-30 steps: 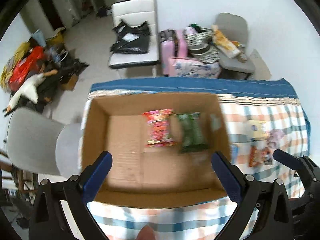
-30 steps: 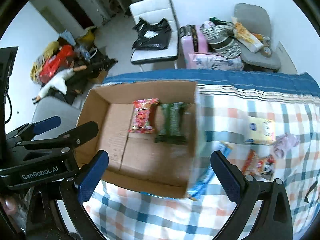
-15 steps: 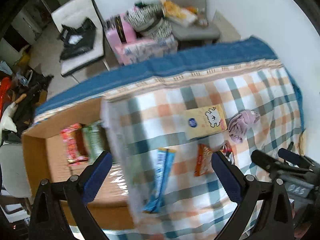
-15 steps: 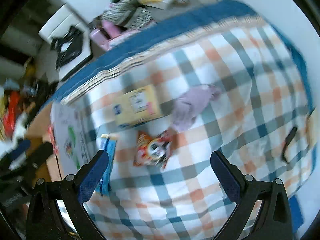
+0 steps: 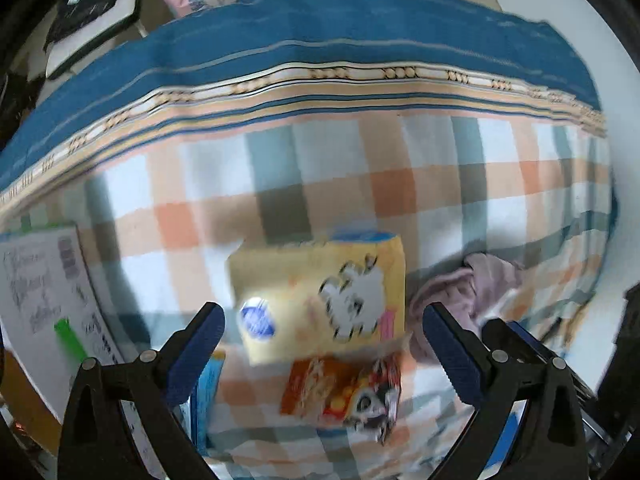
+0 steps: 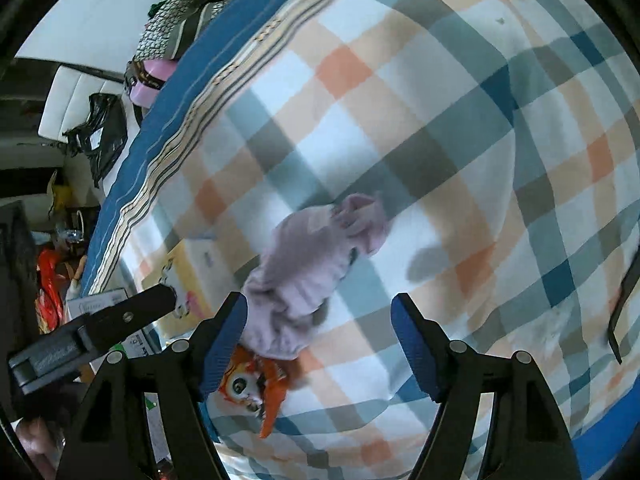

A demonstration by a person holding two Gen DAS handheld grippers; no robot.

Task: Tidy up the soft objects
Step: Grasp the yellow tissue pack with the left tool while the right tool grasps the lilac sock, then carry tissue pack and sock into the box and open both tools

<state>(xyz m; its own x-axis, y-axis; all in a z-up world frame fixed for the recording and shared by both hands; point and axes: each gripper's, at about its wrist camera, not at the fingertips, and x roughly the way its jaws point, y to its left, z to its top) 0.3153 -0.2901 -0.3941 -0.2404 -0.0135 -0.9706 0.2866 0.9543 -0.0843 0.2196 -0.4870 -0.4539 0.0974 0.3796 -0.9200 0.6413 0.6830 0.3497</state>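
A yellow packet (image 5: 320,296) with a cartoon animal lies on the checked cloth (image 5: 360,172), between the fingers of my open, empty left gripper (image 5: 322,348). An orange snack packet (image 5: 344,396) lies just nearer, a blue packet (image 5: 208,384) by the left finger. A crumpled lilac cloth (image 5: 464,288) lies right of the yellow packet. In the right wrist view the lilac cloth (image 6: 308,268) sits just ahead of my open, empty right gripper (image 6: 320,344), close to its left finger. The orange packet (image 6: 256,388) shows beneath that finger.
The cardboard box's printed flap (image 5: 48,292) stands at the left. The other gripper (image 6: 92,332) shows at lower left in the right wrist view. A dark strap (image 6: 624,296) lies on the cloth at far right. Chairs and bags (image 6: 100,136) stand beyond the bed's blue edge.
Both grippers have swung right, away from the box, and dropped close to the cloth. The left one now hovers over the yellow packet, the right one over the lilac cloth.
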